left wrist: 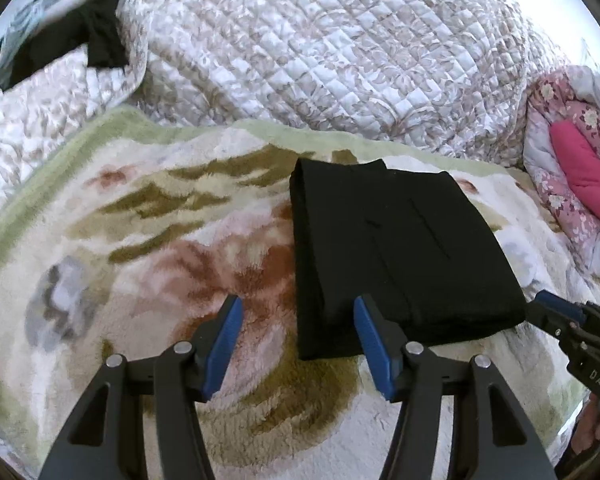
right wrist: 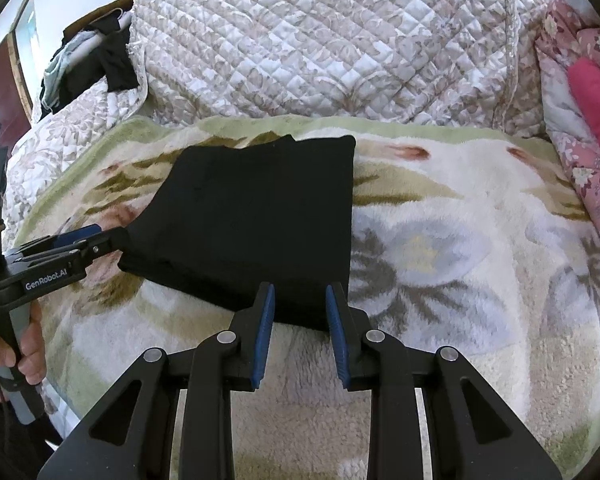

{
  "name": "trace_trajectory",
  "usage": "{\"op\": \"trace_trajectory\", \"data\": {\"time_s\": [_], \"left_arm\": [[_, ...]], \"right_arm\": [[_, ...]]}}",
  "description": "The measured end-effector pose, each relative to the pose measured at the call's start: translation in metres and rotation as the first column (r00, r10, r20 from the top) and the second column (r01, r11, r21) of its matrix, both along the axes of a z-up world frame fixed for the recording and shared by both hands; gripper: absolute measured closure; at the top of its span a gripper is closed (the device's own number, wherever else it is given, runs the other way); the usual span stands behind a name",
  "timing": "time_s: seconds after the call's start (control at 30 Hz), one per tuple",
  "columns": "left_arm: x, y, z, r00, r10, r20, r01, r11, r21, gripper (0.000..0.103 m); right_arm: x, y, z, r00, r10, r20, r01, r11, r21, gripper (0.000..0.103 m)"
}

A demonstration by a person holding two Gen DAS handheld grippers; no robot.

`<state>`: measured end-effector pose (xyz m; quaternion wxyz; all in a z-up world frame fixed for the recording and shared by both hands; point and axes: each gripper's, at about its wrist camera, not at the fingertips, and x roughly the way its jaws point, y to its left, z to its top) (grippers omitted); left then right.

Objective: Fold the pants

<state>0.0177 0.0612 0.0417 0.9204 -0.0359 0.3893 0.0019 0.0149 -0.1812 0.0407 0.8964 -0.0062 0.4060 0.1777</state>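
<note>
Soft, even daylight is filling both wrist views, and no hard shadows are falling on the floral fleece blanket (left wrist: pixel 112 248). The black folded pants (left wrist: pixel 396 256) are reading as a nearly featureless dark mass, with only faint creases showing. The fisheye lenses are bending the quilted bedspread (right wrist: pixel 300 44) toward the edges, and black vignetting is closing off the corners. The upper left of the left wrist view is appearing smeared and overexposed.

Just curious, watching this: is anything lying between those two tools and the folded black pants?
Nothing visible. The left tool and right tool both sit open at the near edge of the pants, with only fluffy blanket around them.
</note>
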Motion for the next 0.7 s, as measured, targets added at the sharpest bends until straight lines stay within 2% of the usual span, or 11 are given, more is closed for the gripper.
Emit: {"op": "trace_trajectory", "data": {"time_s": [0.13,0.17,0.2,0.23,0.37,0.63,0.7], "left_arm": [[-0.014,-0.011,0.008,1.0,-0.019,0.007,0.019,1.0,-0.012,0.043],[-0.019,-0.015,0.009,1.0,-0.024,0.011,0.024,1.0,-0.014,0.043],[-0.023,-0.019,0.008,0.999,-0.031,0.01,0.031,0.999,-0.013,0.043],[-0.026,-0.023,0.005,0.999,-0.044,0.003,0.044,0.999,-0.013,0.043],[-0.026,-0.035,-0.008,0.996,-0.083,-0.04,0.084,0.996,0.008,0.043],[-0.02,-0.034,-0.029,0.99,-0.072,-0.122,0.073,0.997,0.009,0.043],[-0.02,-0.036,-0.031,0.99,-0.076,-0.121,0.08,0.996,0.028,0.043]], "right_arm": [[-0.011,0.002,0.006,1.0,0.017,0.019,-0.017,1.0,0.0,0.075],[-0.014,0.004,0.006,1.0,0.019,0.019,-0.019,1.0,-0.001,0.067],[-0.015,0.004,0.005,1.0,0.021,0.014,-0.021,1.0,0.0,0.055],[-0.017,0.005,0.004,1.0,0.027,0.006,-0.027,1.0,0.005,0.051],[-0.018,0.016,-0.007,0.998,0.06,-0.03,-0.061,0.998,-0.03,0.05],[-0.01,0.017,-0.025,0.994,0.038,-0.105,-0.044,0.997,-0.063,0.05],[-0.01,0.018,-0.028,0.993,0.039,-0.111,-0.047,0.996,-0.074,0.05]]}}
